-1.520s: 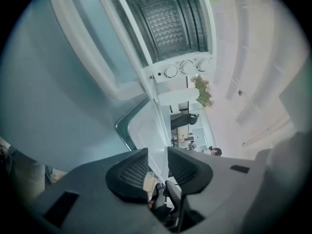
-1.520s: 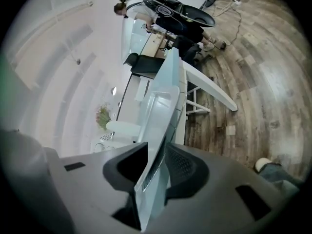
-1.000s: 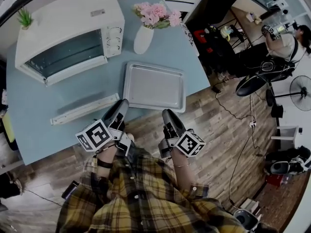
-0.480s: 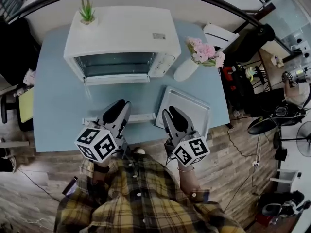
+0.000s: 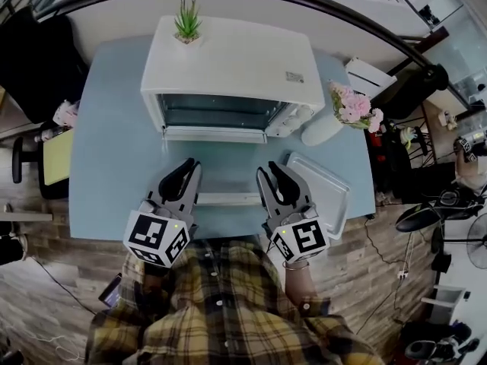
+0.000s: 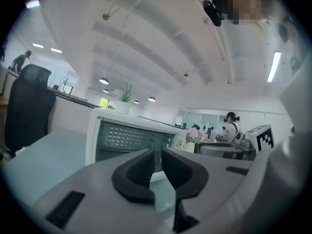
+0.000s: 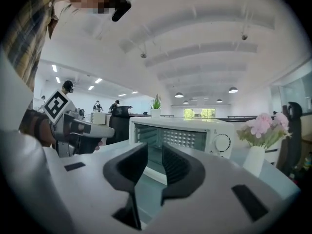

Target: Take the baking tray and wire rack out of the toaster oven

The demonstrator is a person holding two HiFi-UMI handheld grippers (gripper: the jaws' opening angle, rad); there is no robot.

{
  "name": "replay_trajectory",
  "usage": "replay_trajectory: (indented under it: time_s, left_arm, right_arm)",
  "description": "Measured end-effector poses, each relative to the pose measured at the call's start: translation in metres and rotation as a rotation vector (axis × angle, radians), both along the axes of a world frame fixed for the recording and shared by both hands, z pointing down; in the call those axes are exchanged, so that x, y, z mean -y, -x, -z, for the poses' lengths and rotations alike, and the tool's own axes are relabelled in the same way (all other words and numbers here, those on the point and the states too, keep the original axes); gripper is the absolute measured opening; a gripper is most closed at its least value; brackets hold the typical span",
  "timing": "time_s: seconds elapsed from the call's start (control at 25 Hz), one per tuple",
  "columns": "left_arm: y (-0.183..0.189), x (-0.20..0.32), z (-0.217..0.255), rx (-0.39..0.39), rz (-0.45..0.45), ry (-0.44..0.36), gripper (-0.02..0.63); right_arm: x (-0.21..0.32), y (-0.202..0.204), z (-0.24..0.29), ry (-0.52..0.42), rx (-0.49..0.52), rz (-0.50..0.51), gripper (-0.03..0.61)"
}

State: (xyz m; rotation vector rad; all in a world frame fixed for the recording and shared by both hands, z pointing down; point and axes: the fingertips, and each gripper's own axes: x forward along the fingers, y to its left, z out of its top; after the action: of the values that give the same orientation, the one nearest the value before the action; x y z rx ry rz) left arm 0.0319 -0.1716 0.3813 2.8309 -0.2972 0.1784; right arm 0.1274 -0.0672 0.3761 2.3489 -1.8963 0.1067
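Lying flat on the blue table (image 5: 114,143), the baking tray (image 5: 323,192) is seen outside the toaster oven (image 5: 228,67), near the table's front right corner and just right of the right gripper (image 5: 269,169). The wire rack (image 5: 228,198) is also found on the table, in front of the oven, between the two grippers; only a pale, narrow strip of it can be made out from the head view. The oven is set at the back of the table with its glass front turned toward the person, and a perforated back wall is visible through the glass in both gripper views.

The left gripper (image 5: 189,167) is held above the table's front edge, pointed at the oven. Its jaws have just been closing and are now parted only by a slim gap, with nothing between them. The right gripper is held beside it, likewise pointed at the oven, its jaws a little further apart and also empty.

A small green plant (image 5: 186,23) is placed on top of the oven. A white vase (image 5: 323,131) of pink flowers (image 5: 354,105) is stood just right of the oven, behind the tray. A yellow plaid shirt (image 5: 228,303) is seen below the grippers.
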Motion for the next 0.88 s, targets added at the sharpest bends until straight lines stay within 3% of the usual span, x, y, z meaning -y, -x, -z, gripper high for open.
replay_trajectory:
  time_s: [0.32, 0.6, 0.88]
  left_arm:
    - [0.017, 0.018, -0.010, 0.041, 0.050, -0.059, -0.009]
    - [0.015, 0.019, -0.016, 0.042, 0.046, -0.040, -0.009]
    - [0.013, 0.018, -0.017, 0.043, 0.035, -0.044, -0.009]
  right_arm:
    - [0.011, 0.008, -0.004, 0.010, 0.000, 0.026, 0.071]
    - [0.010, 0.006, -0.007, 0.014, -0.010, 0.015, 0.003]
    - [0.008, 0.002, -0.010, 0.004, 0.018, -0.009, 0.003]
